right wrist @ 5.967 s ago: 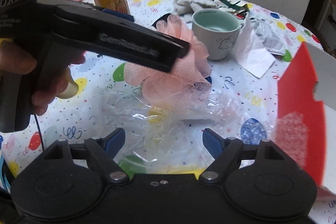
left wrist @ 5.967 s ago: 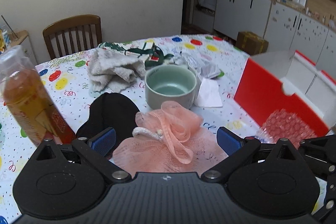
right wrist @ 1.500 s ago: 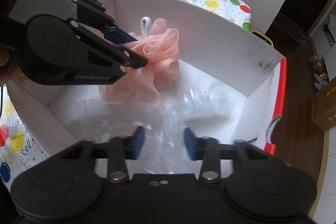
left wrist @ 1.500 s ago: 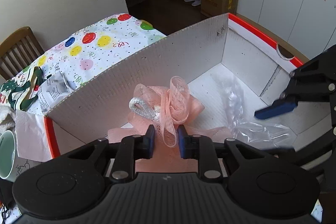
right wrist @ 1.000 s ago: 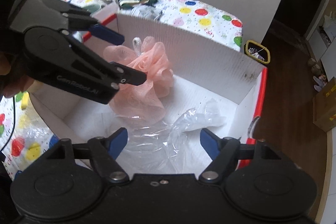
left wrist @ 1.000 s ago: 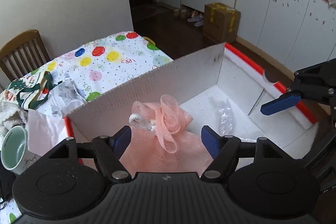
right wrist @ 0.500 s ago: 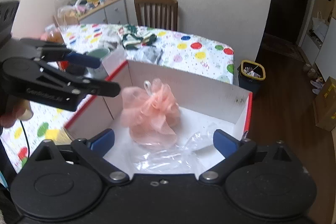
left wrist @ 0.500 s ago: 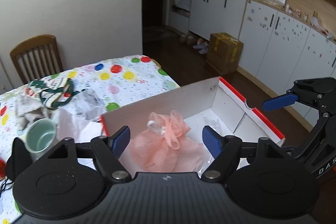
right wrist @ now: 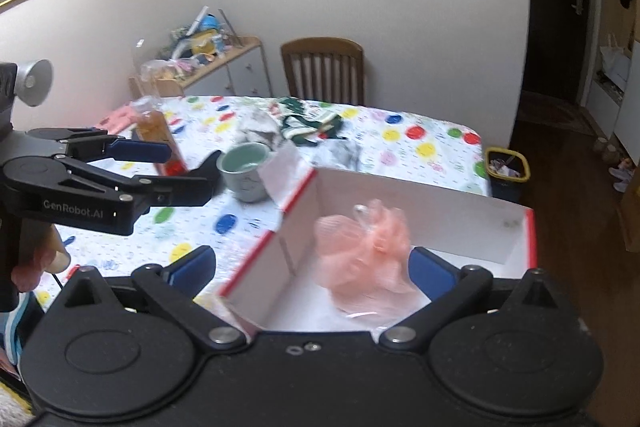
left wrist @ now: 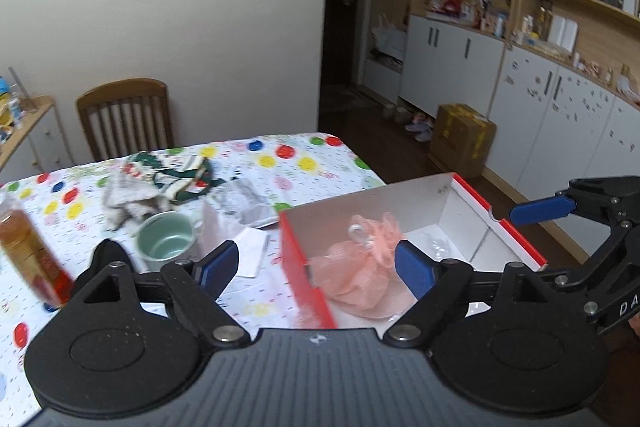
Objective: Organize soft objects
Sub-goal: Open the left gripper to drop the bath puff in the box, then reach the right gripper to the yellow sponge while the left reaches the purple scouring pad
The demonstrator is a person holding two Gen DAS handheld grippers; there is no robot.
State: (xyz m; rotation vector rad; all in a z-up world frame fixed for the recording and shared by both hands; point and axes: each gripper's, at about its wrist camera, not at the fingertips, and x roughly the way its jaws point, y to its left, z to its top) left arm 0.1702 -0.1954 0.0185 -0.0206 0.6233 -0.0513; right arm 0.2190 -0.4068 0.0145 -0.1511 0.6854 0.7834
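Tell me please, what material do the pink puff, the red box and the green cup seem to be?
Pink puff: looks like gathered nylon mesh, sheer and ruffled, with a white cord loop. Red box: probably corrugated board, matte white inside, thin folded walls. Green cup: likely glazed ceramic, thick rim, smooth pale green surface.

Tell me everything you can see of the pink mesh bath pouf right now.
The pink mesh bath pouf is a ruffled ball of peach-pink netting with a white cord loop at its top. It looks soft and crumpled, spreading flatter at its base. It lies inside the box, white inside with red outer faces, on the floor near the left wall, beside some clear plastic film. Neither gripper holds it: the left gripper, jaws opening, and the right gripper are both above and clear of it.
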